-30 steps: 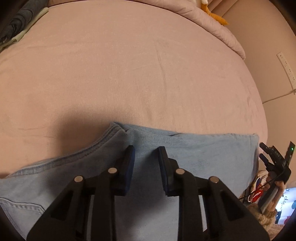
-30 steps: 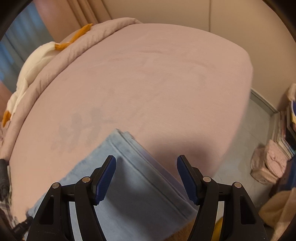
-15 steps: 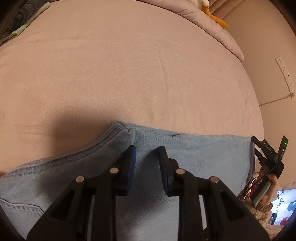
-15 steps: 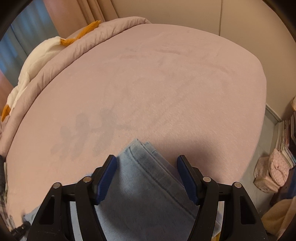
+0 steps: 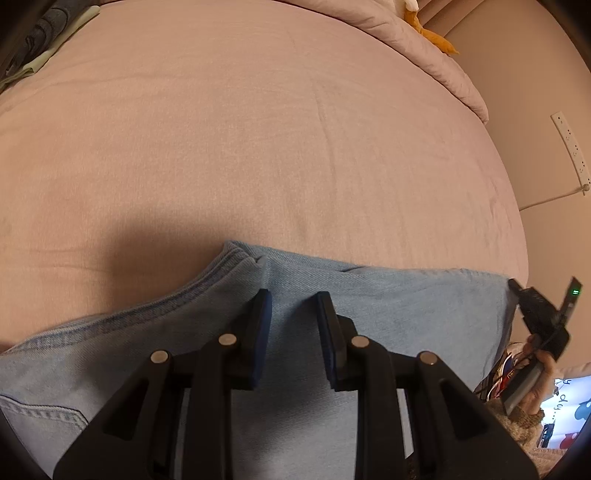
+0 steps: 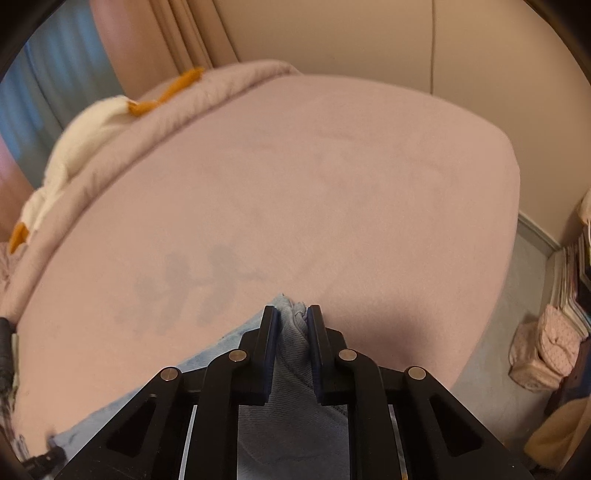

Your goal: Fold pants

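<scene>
One pants (image 5: pixel 388 306), two tongs (image 5: pixel 293 306)

Light blue jeans (image 5: pixel 388 310) spread flat across the near edge of a pink bed sheet (image 5: pixel 258 129), stitched seam curving along the left, back pocket (image 5: pixel 40 415) at lower left. Left gripper (image 5: pixel 293 306) angled down over the denim, blue-padded fingers (image 5: pixel 264 317) narrowly parted, a strip of fabric showing between them; grip on the cloth cannot be told. Right gripper (image 5: pixel 515 286) at the far right edge of the jeans, black body with a green light, held by a hand (image 5: pixel 539 354) in a knit sleeve. Rolled pink duvet (image 5: pixel 436 48) along the far side, an orange and white plush (image 5: pixel 424 26) upon it. White power strip (image 5: pixel 570 147) on the wall at right. Folded dark clothing (image 5: pixel 40 33) at top left
</scene>
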Demonstrator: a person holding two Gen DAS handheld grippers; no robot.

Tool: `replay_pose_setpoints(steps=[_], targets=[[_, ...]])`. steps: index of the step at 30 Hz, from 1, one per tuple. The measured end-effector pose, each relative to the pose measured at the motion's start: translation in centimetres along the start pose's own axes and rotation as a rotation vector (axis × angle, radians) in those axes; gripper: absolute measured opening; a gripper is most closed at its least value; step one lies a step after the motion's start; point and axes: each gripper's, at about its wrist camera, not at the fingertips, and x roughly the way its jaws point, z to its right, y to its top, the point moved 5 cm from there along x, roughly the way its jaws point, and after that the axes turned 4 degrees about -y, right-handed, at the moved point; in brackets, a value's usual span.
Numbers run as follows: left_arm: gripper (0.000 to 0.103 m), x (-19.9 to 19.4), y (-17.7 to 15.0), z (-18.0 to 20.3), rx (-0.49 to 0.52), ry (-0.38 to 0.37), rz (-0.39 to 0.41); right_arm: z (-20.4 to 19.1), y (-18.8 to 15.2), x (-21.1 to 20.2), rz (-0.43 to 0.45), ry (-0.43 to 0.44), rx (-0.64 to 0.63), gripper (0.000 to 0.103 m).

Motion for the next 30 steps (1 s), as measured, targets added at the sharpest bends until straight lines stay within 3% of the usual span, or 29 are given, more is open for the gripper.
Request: replay_pose_setpoints(steps=[6, 16, 21, 22, 25, 28, 30], targets=[[0.025, 0.1, 0.1, 0.0, 0.006, -0.006, -0.001, 0.1, -0.2, 1.1, -0.015, -0.025, -0.009, 0.015], [0.025, 0.3, 0.2, 0.3, 0.006, 0.006, 0.002, 0.4, -0.2, 0.7, -0.026, 0.014, 0.005, 0.015], [0.025, 0.3, 0.1, 0.3, 0.006, 0.012, 0.005, 0.9, 0.2, -1.0, 0.035, 0.038, 0.053, 0.011], [0.025, 0.3, 0.0, 0.3, 0.008, 0.017, 0.007, 1.0, 0.4, -1.5, 0.057, 0.028, 0.058, 0.002], [0.025, 0.4, 0.0, 0.5, 0.014, 0.035, 0.007, 2.1, 1.4, -2.9, 0.142, -0.122, 0.031, 0.000], [0.026, 0.5, 0.1, 0.6, 0.024, 0.042, 0.005, 3.6, 1.3, -2.1, 0.052, 0.018, 0.111, 0.000], [0.026, 0.6, 0.1, 0.5, 0.021, 0.036, 0.004, 4.2, 0.8, -1.7, 0.018, 0.011, 0.104, 0.000]])
